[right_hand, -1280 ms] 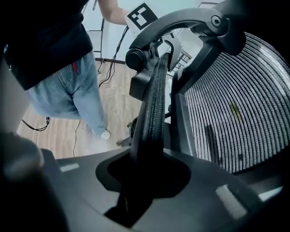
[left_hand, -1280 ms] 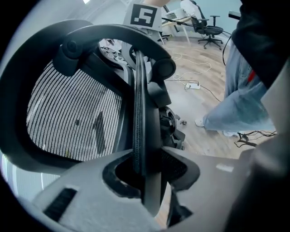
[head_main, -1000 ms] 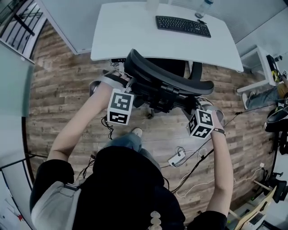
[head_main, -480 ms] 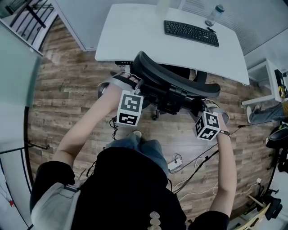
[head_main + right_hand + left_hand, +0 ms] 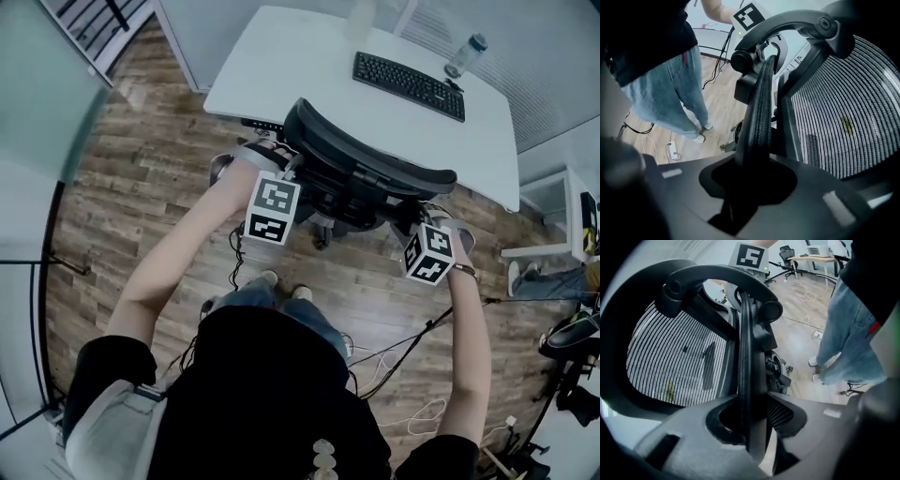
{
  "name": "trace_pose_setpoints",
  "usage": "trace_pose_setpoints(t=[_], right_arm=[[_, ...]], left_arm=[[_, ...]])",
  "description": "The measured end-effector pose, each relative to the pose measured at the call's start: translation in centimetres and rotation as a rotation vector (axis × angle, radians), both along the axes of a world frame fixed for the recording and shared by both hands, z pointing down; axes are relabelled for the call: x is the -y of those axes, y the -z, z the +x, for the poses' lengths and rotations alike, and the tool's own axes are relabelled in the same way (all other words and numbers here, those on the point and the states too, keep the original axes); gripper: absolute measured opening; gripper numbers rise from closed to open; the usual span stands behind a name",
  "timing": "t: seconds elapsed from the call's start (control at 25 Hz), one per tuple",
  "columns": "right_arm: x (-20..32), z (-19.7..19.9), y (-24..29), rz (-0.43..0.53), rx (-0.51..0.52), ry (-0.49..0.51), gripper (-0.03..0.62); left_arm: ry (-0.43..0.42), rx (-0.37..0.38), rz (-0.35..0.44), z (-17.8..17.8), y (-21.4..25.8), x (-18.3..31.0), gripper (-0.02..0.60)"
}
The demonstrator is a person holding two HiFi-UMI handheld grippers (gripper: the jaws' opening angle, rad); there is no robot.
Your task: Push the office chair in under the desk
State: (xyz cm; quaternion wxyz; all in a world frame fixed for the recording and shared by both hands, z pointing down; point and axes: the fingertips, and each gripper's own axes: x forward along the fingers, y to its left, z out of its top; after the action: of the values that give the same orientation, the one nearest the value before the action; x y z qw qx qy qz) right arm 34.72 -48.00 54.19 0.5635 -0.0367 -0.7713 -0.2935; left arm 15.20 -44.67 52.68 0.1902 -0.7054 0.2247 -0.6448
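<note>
The office chair (image 5: 366, 169) stands at the person's 12 o'clock. Its curved backrest is just short of the near edge of the white table (image 5: 281, 66), which carries a keyboard (image 5: 409, 85) and a bottle (image 5: 466, 54) toward 1 o'clock.

On the wooden floor (image 5: 141, 187) the chair should roll readily despite its weight, but it will probably swivel if one side is pushed harder. The mesh (image 5: 675, 357) looks soft and would give, so the stiff backrest rim (image 5: 743, 333) is the place to hold, one side each.

That is where both grippers are. The left gripper (image 5: 746, 427), at the backrest's 9 o'clock side, has its jaws narrowed onto the rim. The right gripper (image 5: 747, 187), at the 3 o'clock side, clamps the opposite rim the same way.
</note>
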Motion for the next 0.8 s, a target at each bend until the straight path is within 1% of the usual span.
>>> trace_pose_setpoints(t=[0.28,0.44,0.68,0.8], right_arm=[[3.8,1.5,0.0,-0.005,-0.005,0.077,0.103],[5.8,2.4,0.1,0.0,-0.004,0.085,0.103],[7.9,2.2,0.0,-0.007,-0.007,0.095,0.103],[8.1,2.1,0.0,-0.004,-0.006,0.092,0.103]], left_arm=[[0.071,-0.005,-0.002,1.7,0.0,2.3,0.127],[0.079,-0.005,0.004,2.7,0.0,4.2,0.127],[0.091,-0.009,-0.011,2.6,-0.1,6.1,0.128],[0.089,-0.007,-0.011,2.5,0.0,6.3,0.129]])
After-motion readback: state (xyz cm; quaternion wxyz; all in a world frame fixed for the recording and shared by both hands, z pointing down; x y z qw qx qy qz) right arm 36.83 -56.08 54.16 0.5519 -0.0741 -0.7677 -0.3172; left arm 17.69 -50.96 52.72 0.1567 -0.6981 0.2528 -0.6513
